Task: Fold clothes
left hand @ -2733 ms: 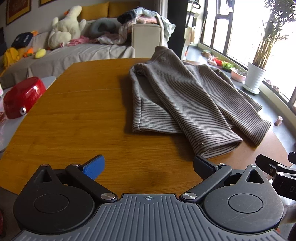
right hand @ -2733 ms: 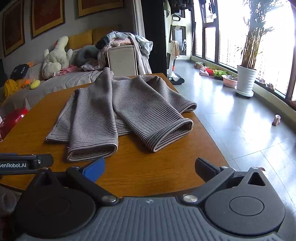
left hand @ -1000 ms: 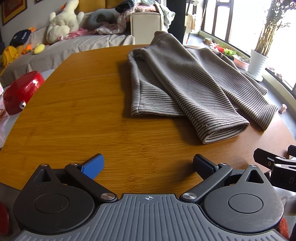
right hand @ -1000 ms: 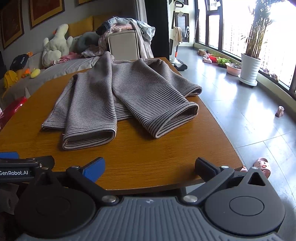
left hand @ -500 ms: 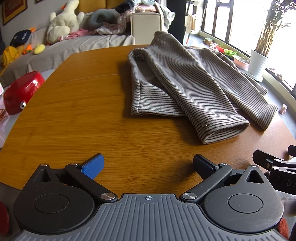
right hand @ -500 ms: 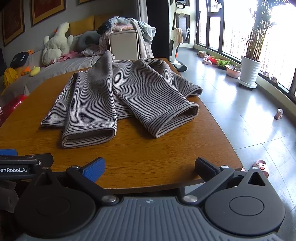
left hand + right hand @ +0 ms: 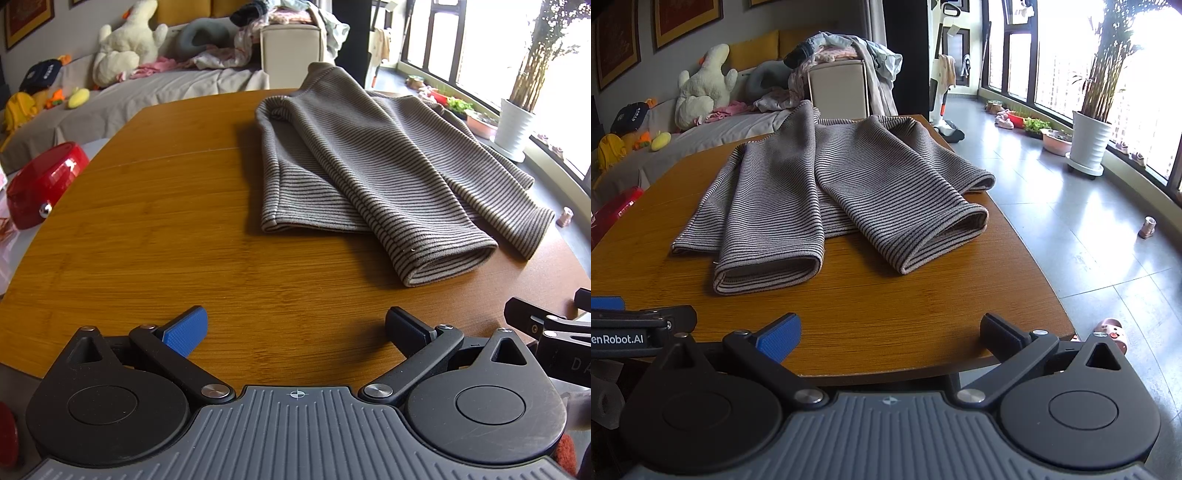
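A grey-and-dark striped sweater (image 7: 369, 162) lies on the wooden table (image 7: 147, 229), both sleeves folded over its body with the cuffs toward me. In the right wrist view the same sweater (image 7: 827, 192) fills the table's middle. My left gripper (image 7: 295, 328) hovers open above the near table edge, well short of the sweater, with nothing between its fingers. My right gripper (image 7: 890, 332) is open too, at the near right corner of the table (image 7: 923, 314), empty. Each gripper shows at the edge of the other's view.
A red pot (image 7: 40, 184) sits off the table's left side. Behind the table stand a sofa with plush toys (image 7: 122, 55) and a hamper piled with clothes (image 7: 838, 85). A white potted plant (image 7: 1089, 144) stands on the tiled floor to the right.
Both grippers have risen slightly and come a little closer to the table since the earliest frames. The sweater has not moved; both grippers have stayed open.
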`<state>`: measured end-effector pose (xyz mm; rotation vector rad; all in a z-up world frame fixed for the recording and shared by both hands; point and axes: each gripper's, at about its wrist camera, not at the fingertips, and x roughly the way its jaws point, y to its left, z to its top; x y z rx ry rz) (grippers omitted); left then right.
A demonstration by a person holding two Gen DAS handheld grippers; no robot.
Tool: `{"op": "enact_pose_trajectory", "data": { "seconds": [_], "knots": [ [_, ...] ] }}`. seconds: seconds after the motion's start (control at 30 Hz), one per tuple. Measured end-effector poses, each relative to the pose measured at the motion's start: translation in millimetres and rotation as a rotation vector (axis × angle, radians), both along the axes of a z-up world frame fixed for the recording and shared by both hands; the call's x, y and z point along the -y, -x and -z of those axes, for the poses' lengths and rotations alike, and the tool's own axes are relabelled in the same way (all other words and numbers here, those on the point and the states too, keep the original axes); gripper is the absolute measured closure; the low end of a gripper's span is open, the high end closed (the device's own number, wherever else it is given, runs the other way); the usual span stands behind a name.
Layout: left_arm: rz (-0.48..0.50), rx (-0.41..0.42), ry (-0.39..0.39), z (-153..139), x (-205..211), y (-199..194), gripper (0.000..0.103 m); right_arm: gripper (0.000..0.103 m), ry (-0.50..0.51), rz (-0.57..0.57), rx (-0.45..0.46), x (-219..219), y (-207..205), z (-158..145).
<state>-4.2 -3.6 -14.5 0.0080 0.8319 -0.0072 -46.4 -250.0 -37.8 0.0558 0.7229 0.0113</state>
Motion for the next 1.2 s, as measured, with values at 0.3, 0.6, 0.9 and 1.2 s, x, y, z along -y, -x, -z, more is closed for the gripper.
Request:
{"op": "enact_pose_trajectory", "data": {
  "seconds": [0.3,0.6,0.9,1.2],
  "knots": [
    [0.02,-0.016,0.015,-3,-5,-6,0.0,0.0,-0.006,-0.016,-0.018,2,-4,-3],
    [0.193,0.144,0.1,-54,-9,-55,0.0,0.0,-0.276,-0.059,0.054,49,-55,-29],
    [0.285,0.349,0.077,-34,39,-180,0.0,0.0,-0.285,-0.028,0.2,43,-183,-40],
    [0.288,0.161,0.231,10,11,-205,0.0,0.0,-0.301,-0.035,0.145,12,-249,-1]
  ]
}}
